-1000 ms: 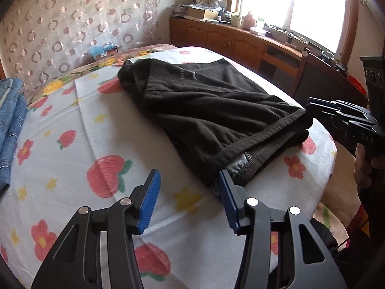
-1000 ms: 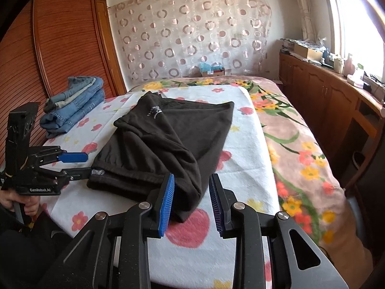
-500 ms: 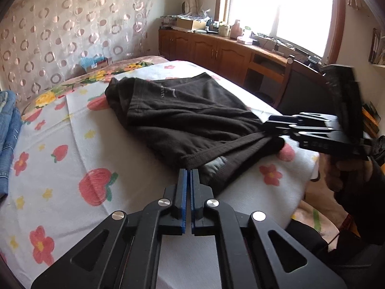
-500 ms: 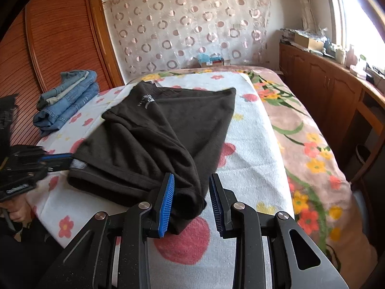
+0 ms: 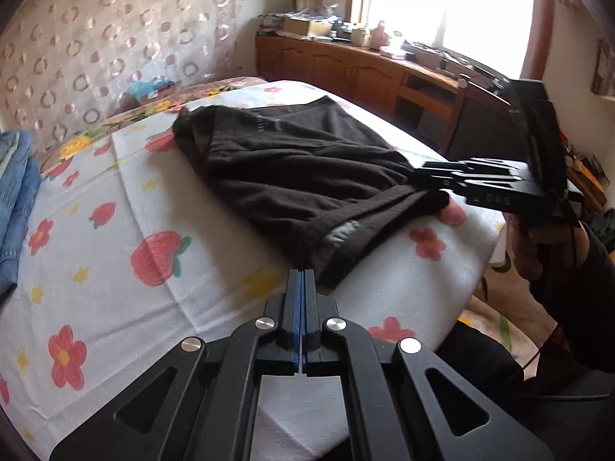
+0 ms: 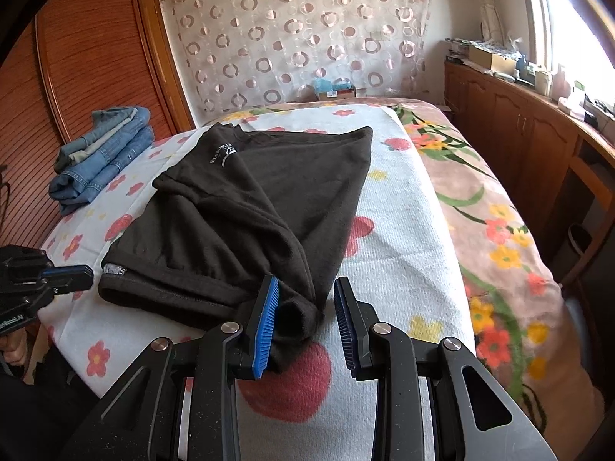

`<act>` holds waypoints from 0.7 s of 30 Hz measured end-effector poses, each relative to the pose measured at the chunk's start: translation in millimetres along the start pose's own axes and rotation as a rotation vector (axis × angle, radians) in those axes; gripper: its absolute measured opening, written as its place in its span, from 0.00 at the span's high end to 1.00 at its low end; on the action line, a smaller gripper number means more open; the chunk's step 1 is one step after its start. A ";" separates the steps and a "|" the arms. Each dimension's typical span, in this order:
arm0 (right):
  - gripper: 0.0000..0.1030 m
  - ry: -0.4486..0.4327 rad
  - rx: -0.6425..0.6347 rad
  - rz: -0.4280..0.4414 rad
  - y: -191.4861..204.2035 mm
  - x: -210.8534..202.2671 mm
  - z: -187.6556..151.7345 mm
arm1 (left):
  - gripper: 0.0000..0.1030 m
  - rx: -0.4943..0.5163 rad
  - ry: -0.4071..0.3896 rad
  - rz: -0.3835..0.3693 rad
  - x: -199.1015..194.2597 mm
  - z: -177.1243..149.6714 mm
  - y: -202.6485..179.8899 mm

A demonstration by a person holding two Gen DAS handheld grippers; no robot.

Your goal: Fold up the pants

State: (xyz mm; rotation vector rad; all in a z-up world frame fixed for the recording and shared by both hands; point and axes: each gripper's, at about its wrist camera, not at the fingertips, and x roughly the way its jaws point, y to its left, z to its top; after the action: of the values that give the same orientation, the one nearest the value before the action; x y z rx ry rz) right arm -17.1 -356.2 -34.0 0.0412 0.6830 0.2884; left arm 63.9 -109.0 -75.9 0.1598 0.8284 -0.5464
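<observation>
Strawberries and red flowers dot the white blanket [image 6: 407, 269] spread over the bed [image 6: 499, 207], and on it lie the black pants [image 6: 246, 215], folded into a broad slab with the hem end toward the foot of the bed.

Nearest the foot, the left gripper [image 5: 302, 288] has its jaws pressed fully together, blue pads face to face, tips right at the near corner of the pants by a small grey label [image 5: 344, 230]. Whether any cloth is pinched between them I cannot tell; in the right wrist view the tips appear just short of the hem. A hand [image 6: 13, 349] below grips its handle.

At the other corner of the hem, the right gripper [image 6: 307, 322] has its jaws partly open with a bunched fold of the dark cloth between them. The left blue pad lies against the cloth; the other stands clear of it. The person's hand [image 5: 530, 249] in a dark sleeve [image 5: 592, 280] grips its handle at the bedside.

Farther up the bed, the pants show a small white logo [image 6: 225, 153] near the waist. Beside them, toward the wooden wardrobe [image 6: 96, 57], sits a stack of folded blue jeans [image 6: 103, 153]. Beyond, a curtain [image 6: 300, 30] patterned with rings covers the wall, and a low wooden cabinet [image 6: 519, 119] runs under the bright window [image 5: 449, 4], its top cluttered with boxes and bottles.
</observation>
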 end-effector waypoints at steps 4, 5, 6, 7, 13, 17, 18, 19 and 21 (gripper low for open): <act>0.70 -0.005 -0.007 0.004 1.9 -5.1 2.2 | 0.99 -0.031 -0.027 0.027 -4.3 3.8 7.6; 0.70 -0.008 -0.011 0.005 3.0 -6.6 2.7 | 0.99 -0.036 -0.028 0.041 -4.6 5.1 9.7; 0.70 -0.011 -0.015 0.005 4.3 -7.7 3.2 | 0.98 -0.038 -0.027 0.055 -4.0 6.6 12.1; 0.70 -0.015 -0.020 0.006 5.9 -9.4 4.3 | 0.95 -0.042 -0.026 0.069 -3.3 8.0 14.6; 0.70 -0.028 -0.043 0.023 14.7 -6.8 12.8 | 0.54 -0.083 -0.052 0.126 0.6 13.5 37.5; 0.70 -0.034 -0.068 0.035 25.5 -1.3 23.5 | 0.27 -0.119 -0.069 0.159 3.1 18.7 54.8; 0.70 -0.038 -0.078 0.041 29.1 0.2 26.9 | 0.27 -0.132 -0.075 0.160 2.6 20.2 59.5; 0.70 -0.043 -0.089 0.049 33.5 1.9 31.2 | 0.27 -0.145 -0.076 0.158 2.0 21.8 63.5; 0.70 -0.048 -0.102 0.066 41.2 7.0 39.8 | 0.27 -0.159 -0.090 0.169 -0.8 24.2 69.1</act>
State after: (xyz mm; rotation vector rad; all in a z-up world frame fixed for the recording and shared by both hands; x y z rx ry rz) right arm 2.8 -312.6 -1.9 -0.0272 0.6196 0.3839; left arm 115.3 -58.1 -64.1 0.0581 0.7590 -0.3256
